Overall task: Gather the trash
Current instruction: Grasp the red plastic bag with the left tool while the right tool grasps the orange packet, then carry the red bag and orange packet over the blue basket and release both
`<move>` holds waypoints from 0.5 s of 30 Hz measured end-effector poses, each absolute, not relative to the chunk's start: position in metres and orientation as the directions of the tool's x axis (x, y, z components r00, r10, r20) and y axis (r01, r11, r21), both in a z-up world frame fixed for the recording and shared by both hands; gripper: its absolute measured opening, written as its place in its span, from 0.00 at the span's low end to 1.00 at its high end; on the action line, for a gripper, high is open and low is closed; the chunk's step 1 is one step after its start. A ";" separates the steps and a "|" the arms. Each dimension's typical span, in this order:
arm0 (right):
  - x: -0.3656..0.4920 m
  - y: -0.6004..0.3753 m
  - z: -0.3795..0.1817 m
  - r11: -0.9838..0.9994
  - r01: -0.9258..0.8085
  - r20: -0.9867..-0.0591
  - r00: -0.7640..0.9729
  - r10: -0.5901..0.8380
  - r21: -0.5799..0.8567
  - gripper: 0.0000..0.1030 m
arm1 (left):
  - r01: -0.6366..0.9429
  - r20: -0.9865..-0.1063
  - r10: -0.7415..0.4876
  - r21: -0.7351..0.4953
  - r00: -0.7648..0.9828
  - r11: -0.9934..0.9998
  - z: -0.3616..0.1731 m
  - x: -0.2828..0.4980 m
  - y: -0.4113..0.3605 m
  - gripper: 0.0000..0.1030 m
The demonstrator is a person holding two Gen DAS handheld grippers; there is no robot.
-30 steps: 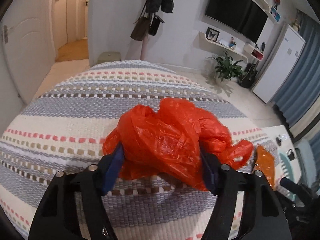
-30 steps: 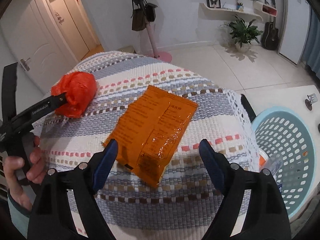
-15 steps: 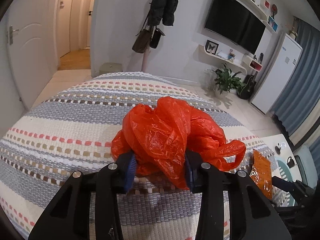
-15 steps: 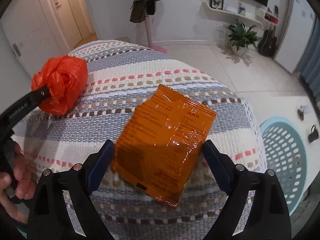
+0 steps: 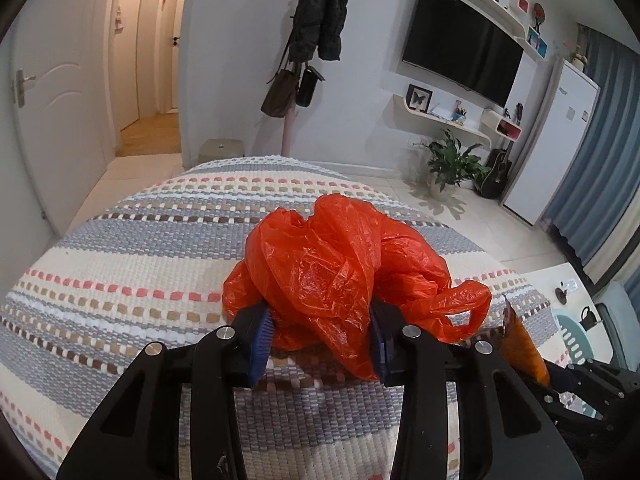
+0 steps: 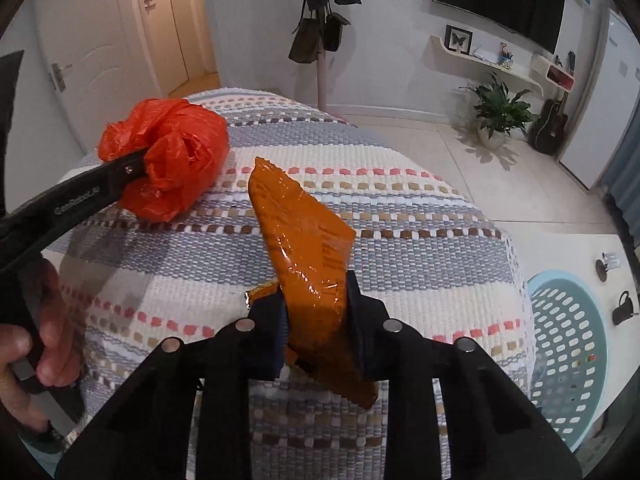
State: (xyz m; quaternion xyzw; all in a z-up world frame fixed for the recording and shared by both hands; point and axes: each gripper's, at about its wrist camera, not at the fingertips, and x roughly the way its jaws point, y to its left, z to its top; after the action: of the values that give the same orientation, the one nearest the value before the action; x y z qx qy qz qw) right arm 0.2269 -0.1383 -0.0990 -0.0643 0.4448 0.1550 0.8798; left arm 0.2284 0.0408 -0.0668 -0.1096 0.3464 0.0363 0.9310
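1. Grip state: the left gripper [image 5: 320, 338] was clamped on the crumpled red plastic bag [image 5: 340, 276], pads pressing its lower folds; the right gripper [image 6: 316, 316] had just been closing, and its pads pinched the orange snack wrapper [image 6: 308, 256], which buckled and stood tilted up off the striped woven cloth [image 6: 420, 240]
2. Location of trash: the bag sat at the left of the cloth, apparently resting on it; the wrapper stood near the right edge, its lower corner trailing behind the jaws; the pale blue perforated basket [image 6: 568, 360] stood on the floor, just beside the right edge
3. Risk, bag: only loose film was caught, so a handle loop [image 5: 464, 304] hung free and could probably snag or let the bundle unfurl and slip during a lift
4. Risk, wrapper: the glossy foil looked slick and was held across one narrow fold; a quick swing toward the basket could likely twist it out of the pads
5. Risk, cloth: whether the pads also caught woven threads could not be told; if so, lifting would drag the cover
6. Risk, crossing: the left tool would have to pass over the right one to reach the basket, so a collision seemed possible
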 end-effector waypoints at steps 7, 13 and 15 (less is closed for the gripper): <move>0.206 -0.162 -0.074 0.948 -0.314 -0.760 0.602 0.245 0.056 0.22 | -0.073 -0.614 -0.075 -0.212 0.785 0.974 -0.052 0.220 0.025 0.37; 0.195 -0.208 -0.042 0.965 -0.252 -0.715 0.661 0.228 0.075 0.22 | 0.023 -0.570 -0.164 -0.245 0.805 0.969 -0.028 0.207 -0.009 0.37; 0.194 -0.228 -0.035 0.965 -0.235 -0.707 0.663 0.245 0.114 0.22 | 0.057 -0.561 -0.185 -0.237 0.807 0.970 -0.021 0.203 -0.027 0.37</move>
State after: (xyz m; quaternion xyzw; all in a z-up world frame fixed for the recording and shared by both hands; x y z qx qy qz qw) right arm 0.1942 -0.2284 -0.0346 0.0064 0.3888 0.1317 0.9119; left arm 0.2034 -0.0266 -0.0208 -0.1050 0.3039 -0.0642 0.9447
